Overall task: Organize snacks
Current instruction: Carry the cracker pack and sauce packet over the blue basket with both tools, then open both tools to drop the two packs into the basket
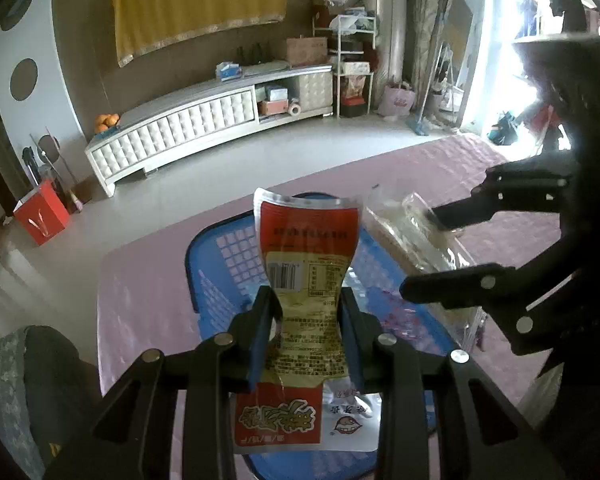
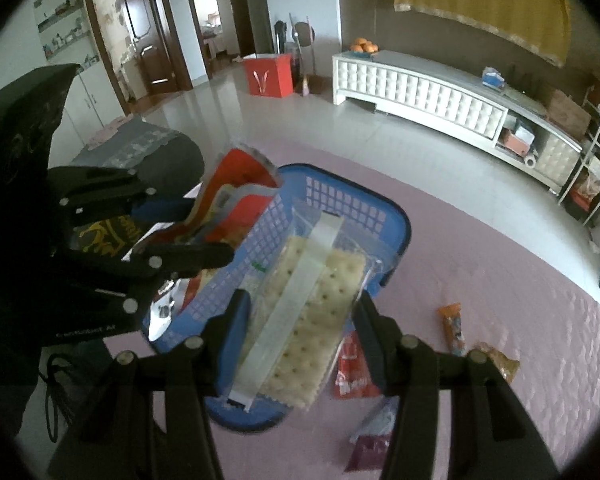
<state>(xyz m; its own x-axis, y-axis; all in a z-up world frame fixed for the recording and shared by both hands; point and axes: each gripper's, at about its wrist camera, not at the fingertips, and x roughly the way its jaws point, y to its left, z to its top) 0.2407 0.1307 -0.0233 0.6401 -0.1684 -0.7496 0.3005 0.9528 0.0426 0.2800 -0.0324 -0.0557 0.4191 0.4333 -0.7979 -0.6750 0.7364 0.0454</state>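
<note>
— Blue plastic lattice basket (image 2: 396,220) on the pink-covered desk (image 2: 500,280), see it? Both packets hang right over it.

— Yes. The left hand-held gripper (image 1: 306,312) is nearly closed, pinching a red-and-yellow foil snack packet (image 1: 308,248) upright.

— And the right hand-held gripper (image 2: 300,320)?

— Jaws about half apart, clamped on a clear-wrapped pack of pale crackers (image 2: 312,312). More small snack packets (image 2: 454,328) lie loose on the desk beside the basket.
</note>
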